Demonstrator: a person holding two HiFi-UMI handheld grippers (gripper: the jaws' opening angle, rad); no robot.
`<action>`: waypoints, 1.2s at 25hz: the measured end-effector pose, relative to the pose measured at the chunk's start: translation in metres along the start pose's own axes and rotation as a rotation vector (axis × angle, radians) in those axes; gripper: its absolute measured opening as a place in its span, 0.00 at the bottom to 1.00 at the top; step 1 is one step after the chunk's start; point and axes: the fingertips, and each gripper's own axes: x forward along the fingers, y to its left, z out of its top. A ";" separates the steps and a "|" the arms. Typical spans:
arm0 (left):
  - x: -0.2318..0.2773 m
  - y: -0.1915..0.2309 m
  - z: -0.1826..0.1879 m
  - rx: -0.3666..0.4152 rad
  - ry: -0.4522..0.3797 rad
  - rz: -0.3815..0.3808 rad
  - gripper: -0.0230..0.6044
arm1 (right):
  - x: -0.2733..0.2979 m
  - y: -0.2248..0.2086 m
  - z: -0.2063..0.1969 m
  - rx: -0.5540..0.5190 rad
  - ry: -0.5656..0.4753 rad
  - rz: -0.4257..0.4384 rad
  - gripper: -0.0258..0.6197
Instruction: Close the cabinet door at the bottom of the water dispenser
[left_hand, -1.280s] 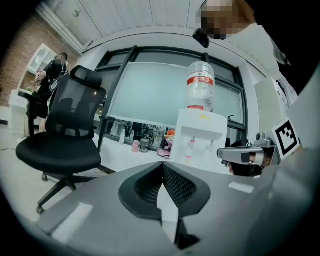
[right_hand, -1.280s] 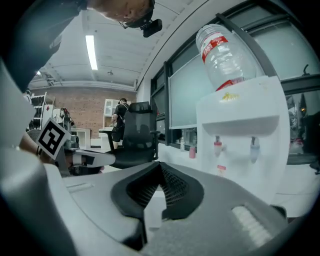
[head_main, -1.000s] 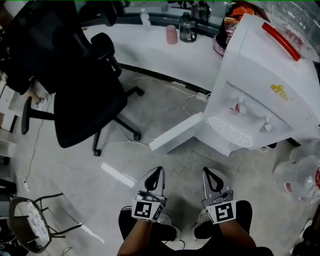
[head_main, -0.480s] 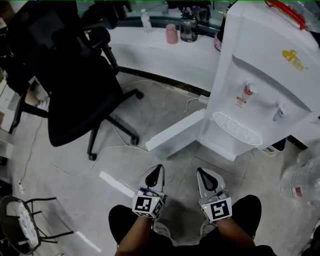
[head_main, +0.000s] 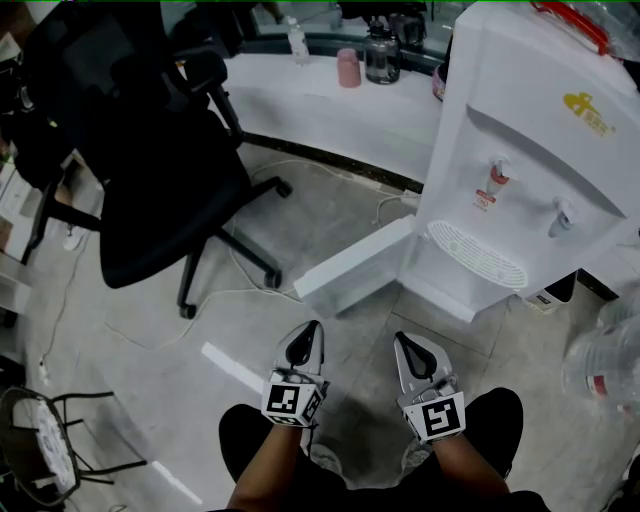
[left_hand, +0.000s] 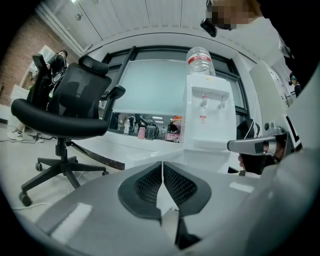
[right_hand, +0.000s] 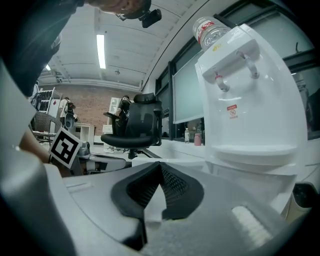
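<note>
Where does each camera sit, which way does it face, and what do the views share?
Head view: on the person's head, facing steeply down at floor, dispenser, open door; shows left gripper, right gripper, forearms.
Left gripper view: on that gripper, level along its shut jaws toward dispenser and chair; right gripper at right.
Right gripper view: likewise, jaws shut, toward dispenser; left gripper's cube at left.
Shared: dispenser and chair in all three.

White cabinet door (head_main: 352, 268) hanging wide open, hinged at the base of the white water dispenser (head_main: 530, 150), jutting leftward, just ahead of the left hand-held gripper (head_main: 312, 326), untouched.
</note>
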 end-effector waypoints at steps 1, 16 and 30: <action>0.000 0.003 -0.001 0.002 -0.001 0.005 0.09 | -0.001 -0.001 -0.004 0.010 0.013 -0.005 0.04; 0.036 0.027 -0.018 0.027 0.067 -0.067 0.81 | 0.000 0.021 0.000 -0.016 0.005 0.061 0.04; 0.070 0.024 -0.018 0.076 0.102 -0.161 0.90 | -0.009 0.022 -0.009 -0.033 0.042 0.058 0.04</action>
